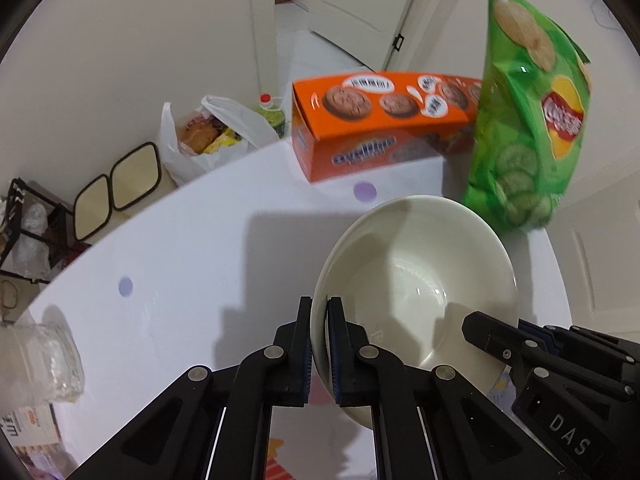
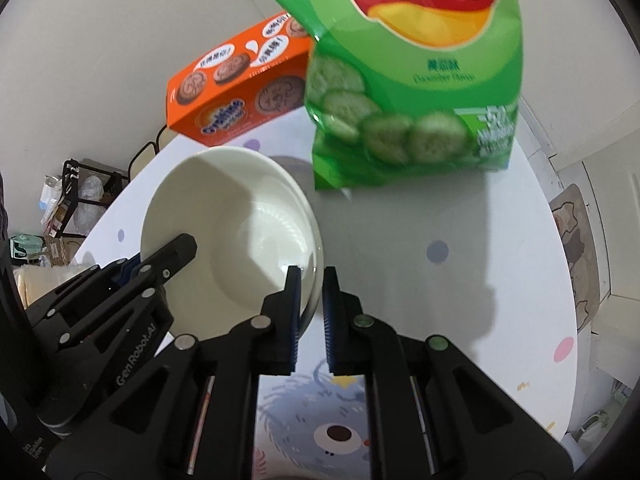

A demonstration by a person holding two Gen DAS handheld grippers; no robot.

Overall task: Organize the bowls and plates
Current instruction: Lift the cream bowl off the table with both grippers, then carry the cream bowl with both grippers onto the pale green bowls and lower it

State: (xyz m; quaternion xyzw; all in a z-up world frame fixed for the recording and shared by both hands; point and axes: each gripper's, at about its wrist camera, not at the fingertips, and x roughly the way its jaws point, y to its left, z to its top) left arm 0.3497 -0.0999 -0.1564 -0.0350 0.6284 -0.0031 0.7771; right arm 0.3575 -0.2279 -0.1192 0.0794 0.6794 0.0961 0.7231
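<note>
Between the 2 black fingers of the left gripper, the near rim of a glossy cream ceramic bowl is pinched. On the opposite rim, the right gripper is closed, 1 finger inside and 1 outside; 2 nested rims are seen there. The bowl is held over a white round dotted table. Behind it, an orange cardboard biscuit box and an upright green crisp bag are noted.
</note>
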